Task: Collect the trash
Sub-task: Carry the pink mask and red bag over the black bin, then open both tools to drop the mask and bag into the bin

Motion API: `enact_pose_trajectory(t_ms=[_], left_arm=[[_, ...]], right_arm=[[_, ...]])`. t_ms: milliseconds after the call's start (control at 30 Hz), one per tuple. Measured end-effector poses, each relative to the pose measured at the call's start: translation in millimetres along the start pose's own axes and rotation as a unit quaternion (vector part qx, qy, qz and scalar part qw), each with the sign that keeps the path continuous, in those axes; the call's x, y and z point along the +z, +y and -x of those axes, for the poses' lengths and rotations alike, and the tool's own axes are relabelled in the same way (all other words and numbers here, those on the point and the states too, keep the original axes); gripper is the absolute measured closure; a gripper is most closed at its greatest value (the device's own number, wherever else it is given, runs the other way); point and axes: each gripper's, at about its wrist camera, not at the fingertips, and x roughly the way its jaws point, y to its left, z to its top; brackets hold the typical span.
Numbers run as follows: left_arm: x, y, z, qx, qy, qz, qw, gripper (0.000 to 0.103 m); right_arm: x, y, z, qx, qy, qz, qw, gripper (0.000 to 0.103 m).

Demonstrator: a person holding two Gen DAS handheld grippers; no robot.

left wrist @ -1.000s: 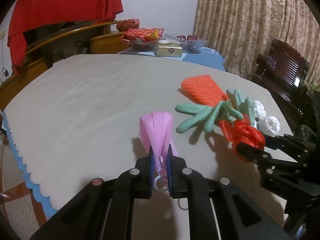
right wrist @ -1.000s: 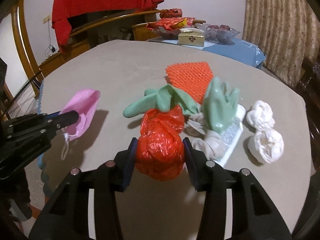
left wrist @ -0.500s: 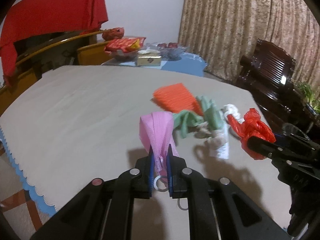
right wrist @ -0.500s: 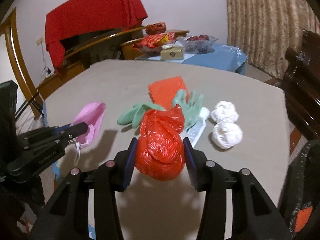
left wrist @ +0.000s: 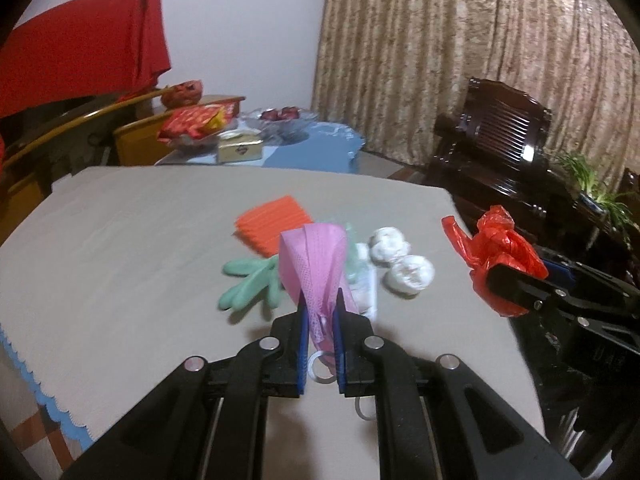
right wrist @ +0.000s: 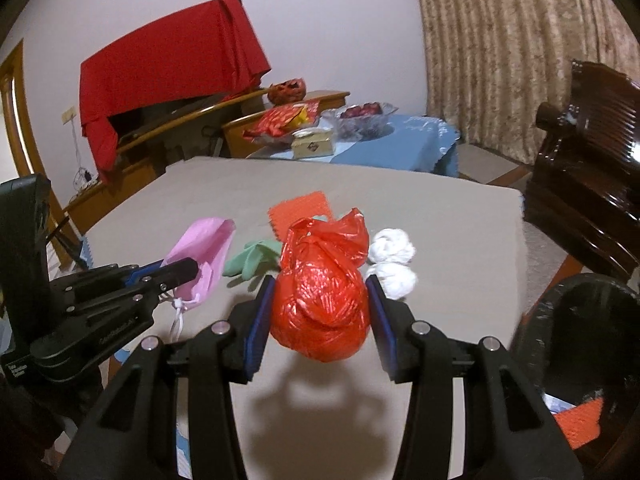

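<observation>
Both loads now lifting clear of grey-clothed counter [left wrist: 120,240]. Left hand-held gripper [left wrist: 320,344] pinching crumpled pink mask [left wrist: 314,264]; right hand-held gripper [right wrist: 320,316] clamping knotted red plastic bag [right wrist: 322,292], swinging toward black-lined bin [right wrist: 580,320] near right.

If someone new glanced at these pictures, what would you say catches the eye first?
Probably the crumpled red plastic bag clamped in the right tongs, held above the beige table. Next, the pink face mask pinched in the left tongs, with green gloves and two white wads lying behind it.
</observation>
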Motion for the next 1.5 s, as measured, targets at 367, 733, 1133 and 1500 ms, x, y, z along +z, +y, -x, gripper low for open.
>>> enact_pose_trajectory(t_ms=[367, 733, 1133, 1500], left_arm=[[16, -72, 0, -0.059, -0.013, -0.044, 0.9972, 0.092], [25, -157, -11, -0.128, -0.017, -0.095, 0.9870, 0.092], [25, -235, -24, -0.193, -0.017, -0.137, 0.9715, 0.092], [17, -300, -45, -0.239, 0.001, -0.176, 0.9549, 0.092]], right_arm=[[-3, -54, 58, -0.059, -0.040, -0.036, 0.997, 0.059], [-19, -113, 108, -0.132, -0.064, -0.073, 0.987, 0.059], [-43, -178, 153, -0.210, -0.081, -0.109, 0.968, 0.059], [-74, -225, 172, -0.259, -0.071, -0.141, 0.953, 0.058]])
